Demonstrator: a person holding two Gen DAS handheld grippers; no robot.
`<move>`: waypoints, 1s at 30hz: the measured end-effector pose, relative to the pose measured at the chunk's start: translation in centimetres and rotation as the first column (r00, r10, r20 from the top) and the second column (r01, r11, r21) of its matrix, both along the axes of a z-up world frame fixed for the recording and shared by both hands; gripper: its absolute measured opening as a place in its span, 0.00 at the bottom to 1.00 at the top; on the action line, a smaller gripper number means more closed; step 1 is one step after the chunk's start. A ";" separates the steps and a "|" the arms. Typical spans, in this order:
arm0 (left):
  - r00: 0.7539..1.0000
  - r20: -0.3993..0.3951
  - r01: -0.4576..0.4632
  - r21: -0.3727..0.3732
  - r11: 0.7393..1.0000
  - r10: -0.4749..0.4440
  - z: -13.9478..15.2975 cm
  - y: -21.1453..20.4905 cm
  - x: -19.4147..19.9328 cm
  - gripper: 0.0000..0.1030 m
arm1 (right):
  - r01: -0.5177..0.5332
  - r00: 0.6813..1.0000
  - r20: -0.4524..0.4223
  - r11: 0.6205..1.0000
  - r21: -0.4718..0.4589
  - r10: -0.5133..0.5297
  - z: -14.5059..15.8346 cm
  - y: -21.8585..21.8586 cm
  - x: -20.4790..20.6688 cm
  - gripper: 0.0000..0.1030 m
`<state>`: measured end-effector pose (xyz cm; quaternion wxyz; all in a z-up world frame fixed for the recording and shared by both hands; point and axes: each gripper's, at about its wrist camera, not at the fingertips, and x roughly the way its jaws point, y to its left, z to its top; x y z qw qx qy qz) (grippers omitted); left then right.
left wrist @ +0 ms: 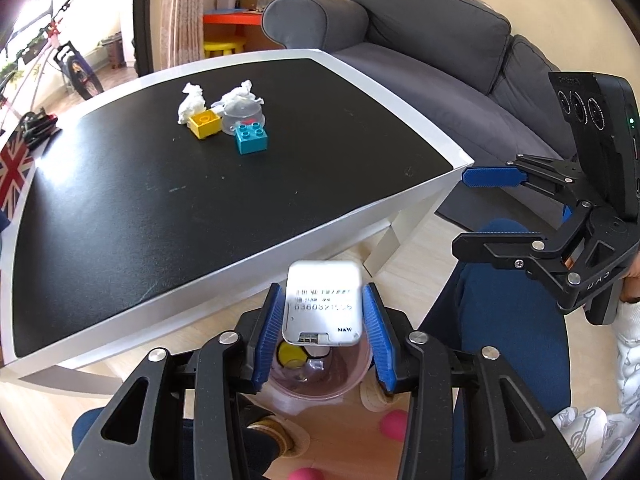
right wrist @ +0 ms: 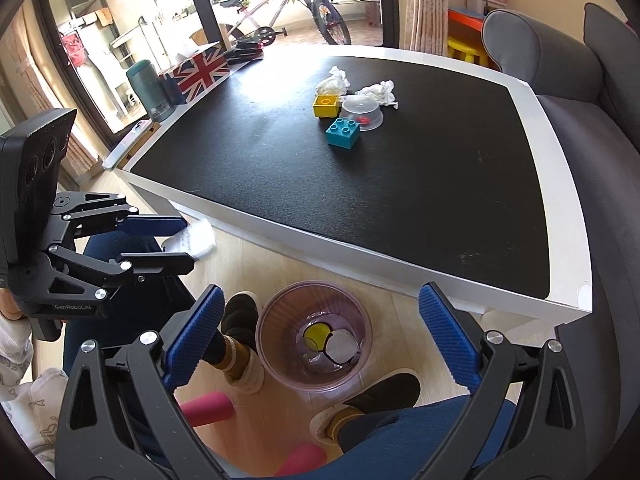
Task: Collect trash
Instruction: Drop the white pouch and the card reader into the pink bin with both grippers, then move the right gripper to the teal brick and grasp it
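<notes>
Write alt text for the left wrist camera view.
The left gripper has a small white box between its fingers, above a clear bin on the floor. Crumpled tissues and toy bricks lie on the black-topped table.

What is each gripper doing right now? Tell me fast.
Left gripper: open; white carton sits loose between the pads, seemingly not gripped.
Right gripper: open wide, empty.
</notes>
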<state>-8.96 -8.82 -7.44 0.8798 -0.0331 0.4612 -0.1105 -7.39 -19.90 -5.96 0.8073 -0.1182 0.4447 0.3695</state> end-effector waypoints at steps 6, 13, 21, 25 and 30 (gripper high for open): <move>0.999 0.020 -0.030 0.002 1.000 0.030 0.5 0.5 0.4 0.92 | 0.009 1.000 -0.001 1.000 0.001 -0.009 0.0 -0.3 0.3 0.95; 0.999 0.021 -0.042 -0.001 0.999 0.042 0.6 0.9 0.4 0.92 | 0.004 1.000 -0.008 1.000 -0.003 -0.004 -0.2 0.0 0.3 0.95; 0.998 0.030 -0.051 -0.006 0.999 0.051 1.0 1.3 0.3 0.92 | 0.002 1.000 -0.004 1.000 0.000 -0.002 0.1 0.3 0.2 0.95; 0.997 0.041 -0.062 -0.004 0.998 0.062 1.5 1.6 0.4 0.92 | -0.001 1.000 0.001 1.000 0.002 0.001 0.5 0.5 0.3 0.95; 0.995 0.059 -0.079 -0.005 0.997 0.079 2.3 2.4 0.6 0.92 | -0.002 1.000 0.017 1.000 0.010 0.002 1.5 0.9 0.7 0.95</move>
